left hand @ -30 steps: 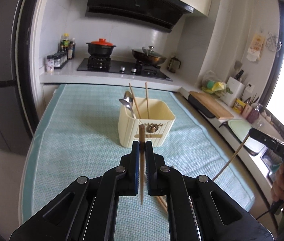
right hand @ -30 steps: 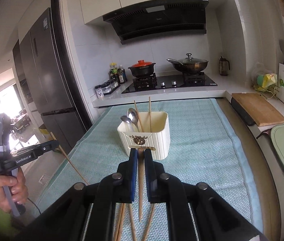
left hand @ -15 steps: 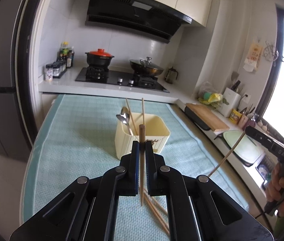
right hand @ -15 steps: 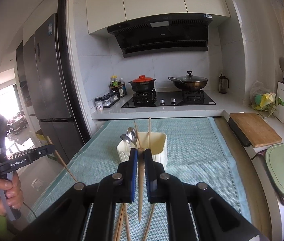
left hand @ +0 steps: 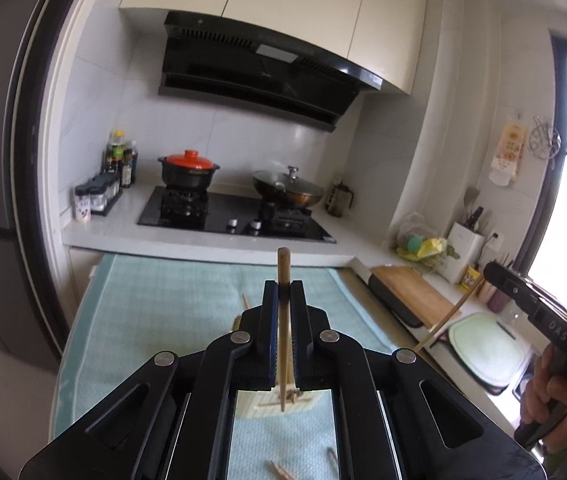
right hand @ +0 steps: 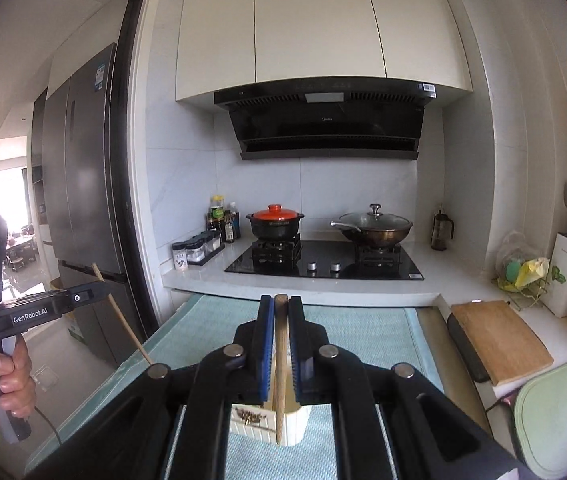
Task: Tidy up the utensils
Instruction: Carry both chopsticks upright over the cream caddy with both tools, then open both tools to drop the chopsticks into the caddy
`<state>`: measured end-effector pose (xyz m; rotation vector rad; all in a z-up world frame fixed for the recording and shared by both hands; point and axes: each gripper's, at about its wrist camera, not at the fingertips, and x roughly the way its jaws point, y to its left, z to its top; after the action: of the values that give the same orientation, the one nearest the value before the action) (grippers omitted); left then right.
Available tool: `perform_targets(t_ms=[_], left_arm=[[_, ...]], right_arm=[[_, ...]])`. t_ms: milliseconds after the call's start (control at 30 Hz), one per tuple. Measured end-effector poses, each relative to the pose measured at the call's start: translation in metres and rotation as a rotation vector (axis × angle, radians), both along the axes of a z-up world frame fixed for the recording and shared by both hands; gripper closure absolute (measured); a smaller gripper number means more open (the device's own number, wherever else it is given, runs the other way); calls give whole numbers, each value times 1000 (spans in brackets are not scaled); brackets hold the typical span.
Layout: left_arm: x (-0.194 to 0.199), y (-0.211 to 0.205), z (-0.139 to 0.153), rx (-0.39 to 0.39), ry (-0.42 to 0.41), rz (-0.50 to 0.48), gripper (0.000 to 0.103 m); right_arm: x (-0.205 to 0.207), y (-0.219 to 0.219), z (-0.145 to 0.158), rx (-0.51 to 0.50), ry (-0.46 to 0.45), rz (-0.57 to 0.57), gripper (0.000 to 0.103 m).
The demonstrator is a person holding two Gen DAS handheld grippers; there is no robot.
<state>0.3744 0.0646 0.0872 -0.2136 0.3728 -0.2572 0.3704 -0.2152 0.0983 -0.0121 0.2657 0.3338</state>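
Observation:
My left gripper (left hand: 283, 288) is shut on a wooden chopstick (left hand: 283, 320) held upright, its tip hanging over the cream utensil holder (left hand: 279, 404), which shows below between the gripper arms. My right gripper (right hand: 280, 304) is shut on another wooden chopstick (right hand: 280, 360), also upright above the cream holder (right hand: 267, 420). The right gripper also shows in the left wrist view (left hand: 523, 292), and the left gripper in the right wrist view (right hand: 43, 308). Loose chopsticks (left hand: 283, 470) lie on the teal mat (left hand: 155, 312) near the bottom edge.
A stove (right hand: 323, 264) with a red-lidded pot (right hand: 275, 222) and a wok (right hand: 375, 228) stands at the back. A wooden cutting board (right hand: 499, 340) and green mat (right hand: 559, 412) lie to the right. A fridge (right hand: 79, 184) stands left.
Both grippers have risen and moved forward over the holder with their chopsticks. The holder now sits low between the gripper arms instead of ahead of the fingertips.

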Motion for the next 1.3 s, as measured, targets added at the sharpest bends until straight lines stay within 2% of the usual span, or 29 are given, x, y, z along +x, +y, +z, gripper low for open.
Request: perform_targets(t_ms=[100,267,400,600,800,833,867,933,1000,1067,1133,1200,1300], left_arm=[[26,-5,1,14,-23,29,100],[76,-12,-27,10,28,34,100],[111,-21,-64,31,128,14,100],[144,-29,-113,50,262,-6,99],[156,-33,-126,77,295,10,97],[156,-33,-125,78,291,19,94],[155,-32,-122,75,288,23,89],[150,-28,-115,67,276,39,60],[137,-23,-106,66,250,63,45],[123,-18,-98,70,237,70,39],[102,-14,-92,84,226,84,23],[78,-12,-88,112,208,108,11],[34,-13,-90,181,192,125,3]], right_arm=[[22,7,7,-4,-42,-12,96],[68,20,-8,-2,-30,-12,96],[114,31,-43,-8,107,16,96],[172,43,-100,-70,320,20,96],[215,42,-125,-56,398,10,93],[218,41,-125,-54,395,8,82],[220,40,-123,-46,387,8,62],[217,35,-113,-9,353,-3,46],[206,29,-97,16,316,-13,46],[188,23,-83,26,281,-14,46],[165,20,-74,13,255,-10,45],[136,18,-69,-9,233,1,43],[92,12,-71,-39,219,8,40]])
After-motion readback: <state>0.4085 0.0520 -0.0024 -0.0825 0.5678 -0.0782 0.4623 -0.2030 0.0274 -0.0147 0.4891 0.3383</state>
